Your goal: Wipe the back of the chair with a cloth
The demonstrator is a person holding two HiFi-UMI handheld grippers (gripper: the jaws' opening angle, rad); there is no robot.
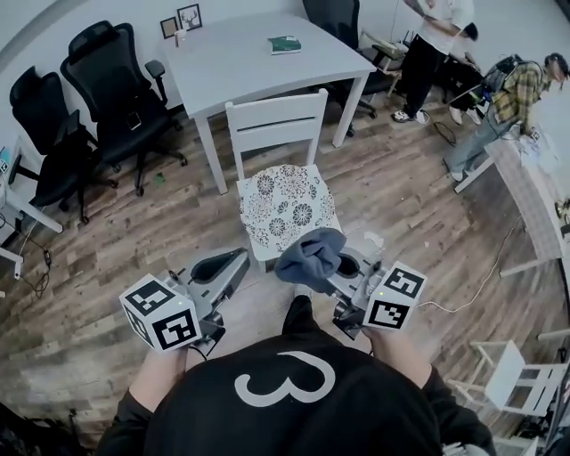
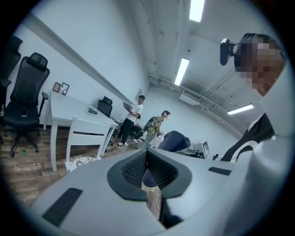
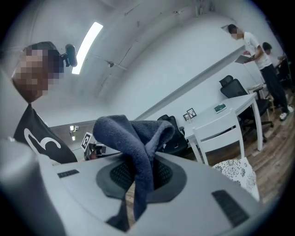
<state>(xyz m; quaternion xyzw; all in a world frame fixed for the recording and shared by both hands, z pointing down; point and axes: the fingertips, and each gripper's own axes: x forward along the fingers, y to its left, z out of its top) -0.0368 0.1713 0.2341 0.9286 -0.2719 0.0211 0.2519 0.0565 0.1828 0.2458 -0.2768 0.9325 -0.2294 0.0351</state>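
Left gripper [image 1: 230, 265]: your jaws are closed together, nothing held.
Chair [image 1: 274, 120]: ahead of you, white back on its far side, nothing touching it.
Cloth [image 1: 312, 256]: bunched over the seat's near edge, pinched in your right gripper [image 1: 346, 267].
Wiping: apparently not begun; all of it is left.

Open floor [image 1: 401, 200] flanks the chair [image 1: 276, 120]; table [image 1: 249, 62] stands just behind its back.

There are two grey hand-held grippers, the left gripper [image 1: 233, 260] and the right gripper [image 1: 349, 267], and one dark blue towelling cloth [image 1: 310, 256]. I count one white wooden chair [image 1: 274, 120] with one flowered seat cushion [image 1: 285, 205], one white rectangular table [image 1: 240, 58], at least three black office chairs [image 1: 111, 76], one green book [image 1: 285, 44], two small picture frames [image 1: 178, 22] and two other people [image 1: 432, 44].
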